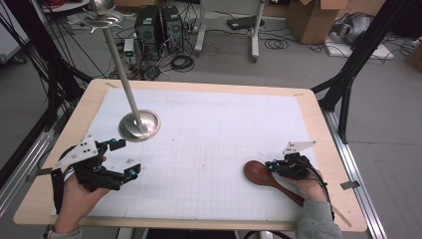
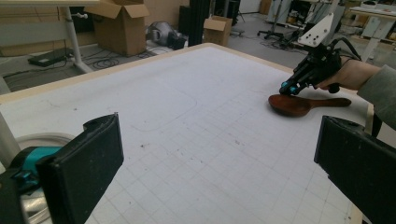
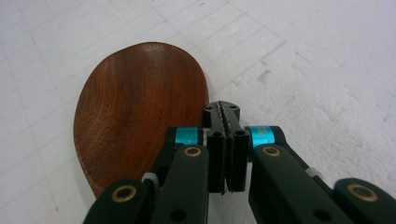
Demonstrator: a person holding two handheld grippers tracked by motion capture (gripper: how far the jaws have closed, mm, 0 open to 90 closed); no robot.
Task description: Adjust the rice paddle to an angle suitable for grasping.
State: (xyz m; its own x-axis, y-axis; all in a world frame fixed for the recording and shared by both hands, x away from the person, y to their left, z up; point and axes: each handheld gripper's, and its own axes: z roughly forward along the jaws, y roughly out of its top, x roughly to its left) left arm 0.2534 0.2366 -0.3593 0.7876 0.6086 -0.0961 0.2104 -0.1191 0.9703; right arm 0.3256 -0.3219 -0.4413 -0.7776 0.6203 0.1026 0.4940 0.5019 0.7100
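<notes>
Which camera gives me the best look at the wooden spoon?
The right gripper view: the wooden spoon bowl is close, its grain visible. The high view shows it whole beside the right gripper; the left gripper view shows it small and far.

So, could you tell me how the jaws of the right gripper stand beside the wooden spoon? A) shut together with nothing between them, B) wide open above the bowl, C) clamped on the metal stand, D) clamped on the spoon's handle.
A: in the right gripper view the right gripper has its jaws pressed flat together, empty, at the edge of the wooden spoon.
</notes>
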